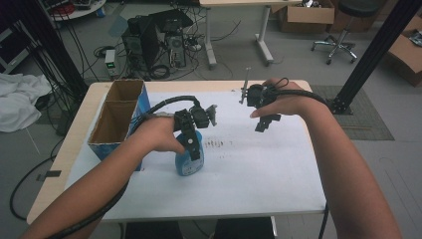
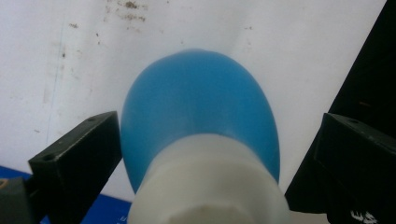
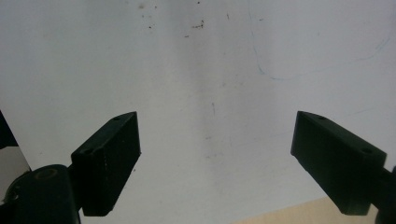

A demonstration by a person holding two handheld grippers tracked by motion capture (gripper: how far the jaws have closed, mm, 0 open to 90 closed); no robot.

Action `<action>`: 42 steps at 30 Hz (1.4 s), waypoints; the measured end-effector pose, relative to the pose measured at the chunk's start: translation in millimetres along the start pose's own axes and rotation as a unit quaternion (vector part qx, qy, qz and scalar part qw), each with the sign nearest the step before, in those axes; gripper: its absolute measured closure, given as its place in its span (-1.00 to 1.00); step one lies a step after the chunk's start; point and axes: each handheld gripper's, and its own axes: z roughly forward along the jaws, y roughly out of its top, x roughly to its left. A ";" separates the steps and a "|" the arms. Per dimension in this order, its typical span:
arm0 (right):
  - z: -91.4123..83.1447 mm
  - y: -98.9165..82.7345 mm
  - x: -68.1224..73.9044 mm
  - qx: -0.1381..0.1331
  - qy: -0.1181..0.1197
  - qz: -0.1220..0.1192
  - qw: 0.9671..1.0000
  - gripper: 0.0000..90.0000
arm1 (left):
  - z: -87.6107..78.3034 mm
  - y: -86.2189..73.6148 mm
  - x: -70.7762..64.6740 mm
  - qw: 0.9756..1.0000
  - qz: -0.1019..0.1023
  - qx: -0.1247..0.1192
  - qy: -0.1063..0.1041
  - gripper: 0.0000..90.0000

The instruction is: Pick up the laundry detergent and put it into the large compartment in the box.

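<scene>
Left tongs (image 1: 195, 147) spread wide around blue bottle (image 1: 189, 159) on white worktop (image 1: 259, 169), no pad pressing; right tongs (image 1: 262, 123) wide open, empty, farther right.

An open brown cardboard box with blue printed sides (image 1: 121, 115) stands at the left edge of the white-topped wooden table (image 1: 259, 174), divided into two compartments. Small dark specks (image 1: 219, 144), perhaps dirt, mark the white surface near its middle.
</scene>
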 end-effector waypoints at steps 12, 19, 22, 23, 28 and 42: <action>-0.2 -2.5 0.6 -0.001 0.000 0.002 1.000 -0.65 | 3.3 1.9 2.9 1.000 -0.011 -0.003 0.003 -0.67; 1.5 -3.4 0.8 -0.002 0.002 0.004 1.000 -0.65 | 5.1 1.9 2.8 1.000 -0.017 -0.001 0.008 -0.63; 1.4 -3.1 0.8 -0.003 0.002 0.004 1.000 -0.65 | 5.6 1.1 3.2 1.000 -0.021 -0.001 0.008 -0.56; 1.3 -2.7 0.7 -0.002 0.002 0.003 1.000 -0.65 | 5.6 0.8 3.3 1.000 -0.021 -0.002 0.009 -0.54; 2.1 -1.5 1.2 -0.003 0.003 0.000 1.000 -0.65 | 5.5 -0.4 3.8 1.000 -0.024 -0.003 0.010 -0.45; -0.1 -4.7 1.0 -0.004 0.001 0.006 1.000 -0.65 | 4.6 1.5 0.9 0.999 -0.030 0.000 0.021 -0.28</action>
